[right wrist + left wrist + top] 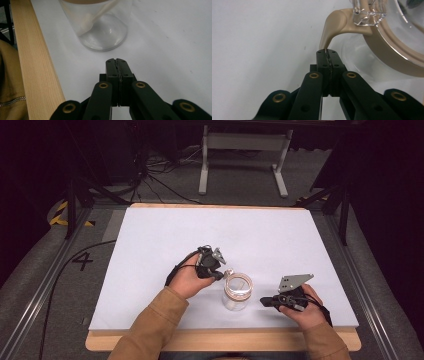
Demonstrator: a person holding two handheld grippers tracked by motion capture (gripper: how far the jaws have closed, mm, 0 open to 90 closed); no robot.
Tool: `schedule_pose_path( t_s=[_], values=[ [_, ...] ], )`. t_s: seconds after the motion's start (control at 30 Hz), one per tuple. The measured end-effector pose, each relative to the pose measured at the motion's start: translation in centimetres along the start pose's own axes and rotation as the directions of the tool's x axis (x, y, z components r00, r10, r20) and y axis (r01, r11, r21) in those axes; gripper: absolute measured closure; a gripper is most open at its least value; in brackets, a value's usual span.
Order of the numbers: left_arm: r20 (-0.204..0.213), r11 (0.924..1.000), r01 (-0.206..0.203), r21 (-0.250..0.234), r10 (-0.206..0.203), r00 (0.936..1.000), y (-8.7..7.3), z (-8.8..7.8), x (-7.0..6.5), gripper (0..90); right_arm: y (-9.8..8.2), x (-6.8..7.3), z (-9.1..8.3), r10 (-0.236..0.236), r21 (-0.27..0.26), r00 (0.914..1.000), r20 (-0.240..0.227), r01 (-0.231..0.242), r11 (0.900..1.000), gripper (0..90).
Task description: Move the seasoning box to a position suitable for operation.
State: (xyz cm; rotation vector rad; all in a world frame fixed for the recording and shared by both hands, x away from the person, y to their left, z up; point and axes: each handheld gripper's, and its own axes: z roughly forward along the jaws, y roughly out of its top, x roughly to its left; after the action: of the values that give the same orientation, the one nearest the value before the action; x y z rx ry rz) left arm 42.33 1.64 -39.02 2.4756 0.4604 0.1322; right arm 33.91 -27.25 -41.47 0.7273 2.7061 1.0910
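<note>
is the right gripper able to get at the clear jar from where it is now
Probably yes: the right gripper, jaws shut, points at the clear jar with bare white table between them. The left gripper is at the lid's tan latch, on the far side.

A white-topped table (pixel 210 227) with a pale wooden edge carries a clear jar (pixel 237 292) near its front.

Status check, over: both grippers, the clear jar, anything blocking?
Left gripper shut on the lid's tan tab. Right gripper shut, empty, short of the clear jar. White table around jar bare.
</note>
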Motion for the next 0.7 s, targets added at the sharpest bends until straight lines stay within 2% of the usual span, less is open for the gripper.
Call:
schedule_pose_path(
  t_s=[0.03, 0.1, 0.13, 0.33, 0.5, 0.53, 0.7],
  values=[
    [0.0, 0.9999, -0.01, -0.01, 0.01, 1.0, 0.0, 0.0, 0.1, 90.0, 0.0, 0.0, 0.0, -0.001, -0.001, 1.0, 0.002, 0.001, 1.0, 90.0],
    [0.005, 0.9997, -0.007, -0.023, 0.007, 1.0, 0.1, 0.1, 0.2, 90.0, -0.1, 0.1, -0.1, 0.003, 0.002, 1.0, 0.005, -0.003, 1.0, 90.0],
    [0.016, 0.9991, 0.007, -0.042, -0.007, 0.9999, 0.1, 0.2, 0.4, 90.0, -0.2, 0.1, -0.1, 0.004, 0.002, 1.0, 0.007, -0.004, 1.0, 90.0],
    [0.021, 0.9966, 0.002, -0.083, 0.0, 0.9998, 0.6, 1.2, 0.8, 90.0, -0.8, 0.2, -0.6, 0.016, -0.001, 0.9997, 0.018, -0.016, 1.0, 90.0],
    [0.028, 0.9968, -0.005, -0.08, 0.008, 0.9996, 0.7, 1.8, 1.1, 89.8, -1.2, 0.2, -1.0, 0.029, -0.005, 0.9991, 0.031, -0.029, 1.0, 90.0],
    [0.035, 0.9958, 0.007, -0.091, -0.004, 0.9994, 0.7, 1.7, 1.1, 89.7, -1.2, 0.2, -1.1, 0.029, -0.005, 0.9991, 0.032, -0.028, 1.0, 90.0],
    [0.032, 0.9977, 0.029, -0.062, -0.027, 0.9991, 0.5, 0.8, 1.5, 88.8, -1.2, 0.1, -0.9, 0.027, -0.005, 0.9991, 0.032, -0.027, 1.0, 90.0]
  ],
)
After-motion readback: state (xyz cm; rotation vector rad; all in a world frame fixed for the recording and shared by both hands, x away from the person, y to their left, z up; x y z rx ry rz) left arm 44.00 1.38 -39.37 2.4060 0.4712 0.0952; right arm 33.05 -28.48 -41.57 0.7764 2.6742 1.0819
